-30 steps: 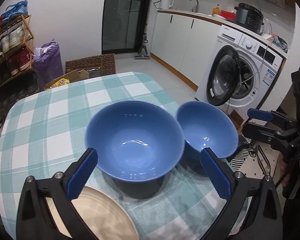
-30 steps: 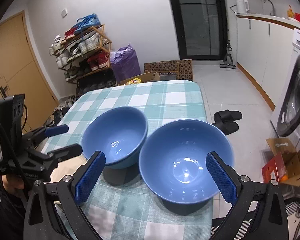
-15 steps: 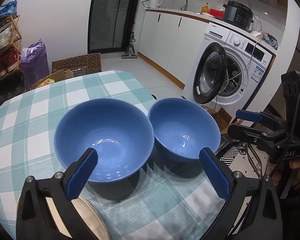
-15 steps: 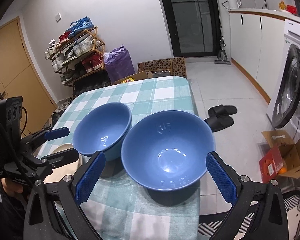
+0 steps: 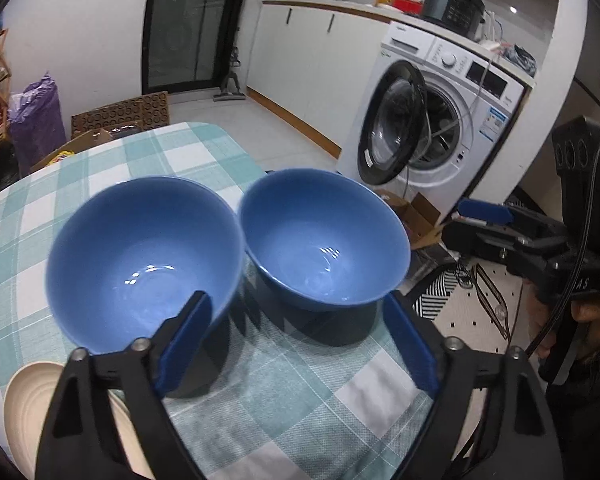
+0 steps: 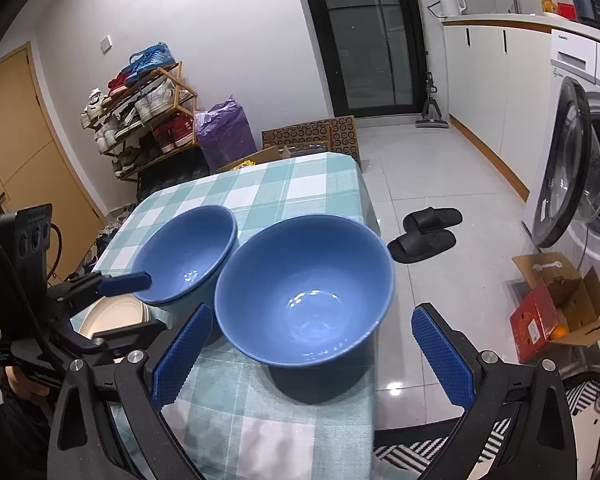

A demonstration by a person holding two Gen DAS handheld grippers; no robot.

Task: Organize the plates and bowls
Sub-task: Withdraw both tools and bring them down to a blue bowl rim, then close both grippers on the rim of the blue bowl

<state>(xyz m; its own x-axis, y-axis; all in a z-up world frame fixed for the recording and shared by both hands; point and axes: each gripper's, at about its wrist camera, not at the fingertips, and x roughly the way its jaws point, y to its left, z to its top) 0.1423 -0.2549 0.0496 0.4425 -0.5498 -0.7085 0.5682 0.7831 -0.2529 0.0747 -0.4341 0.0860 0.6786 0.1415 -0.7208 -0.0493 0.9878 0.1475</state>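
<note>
Two glossy blue ceramic bowls are sitting upright, rims touching, on the teal-and-white checked tablecloth (image 5: 292, 384). The left bowl (image 5: 140, 256) is lying ahead of the left gripper (image 5: 296, 344), whose jaws are closing; one pad is reaching inside that bowl's near wall, the other standing by the right bowl (image 6: 304, 292), with nothing yet pinched. The right gripper (image 6: 314, 354) is standing wide, straddling the right bowl without touching it. A cream plate (image 5: 24, 408) is lying nearest the left hand

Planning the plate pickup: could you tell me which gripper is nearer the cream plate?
Left. Left gripper, jaws closing empty, hangs over the plate; right gripper sits by the bowl farther from it.
</note>
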